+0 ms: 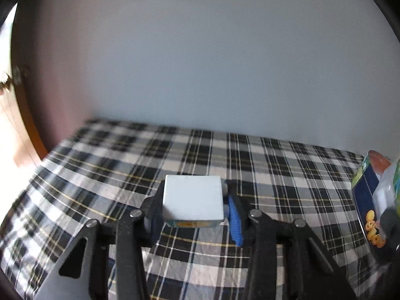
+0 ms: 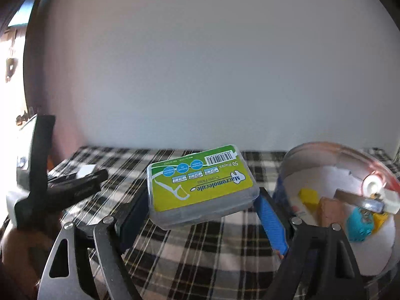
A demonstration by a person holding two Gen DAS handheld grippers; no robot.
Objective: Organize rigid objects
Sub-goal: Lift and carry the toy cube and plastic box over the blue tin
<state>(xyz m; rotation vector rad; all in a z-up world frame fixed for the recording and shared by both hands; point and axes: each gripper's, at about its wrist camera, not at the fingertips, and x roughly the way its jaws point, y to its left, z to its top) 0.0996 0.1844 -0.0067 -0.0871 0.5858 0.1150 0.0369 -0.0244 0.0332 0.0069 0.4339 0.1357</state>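
Two grips: we see each gripper clamped on a box, both lifted clear of the plaid cloth
Left jaws: the left gripper (image 1: 193, 208) has its jaws pressed against the two sides of a small pale box (image 1: 193, 197), one pad blue, the other dark
Small pale box: plain whitish top, a strip of yellow and teal print on the near edge; we see it held level above the bench (image 1: 287, 175)
Right jaws: the right gripper (image 2: 203, 207) has its jaws standing wide and clamped on the ends of a floss pick box (image 2: 201, 185)
Floss pick box: clear plastic with a green and yellow label reading "Macromolecule" and "50 pieces"; we see it tilted, its right end higher
Round tin: just right of the floss pick box sits a round tin (image 2: 337, 200) with yellow, brown and teal pieces inside
Bench: covered in black, white and grey plaid cloth, against a plain pale wall (image 2: 212, 62)
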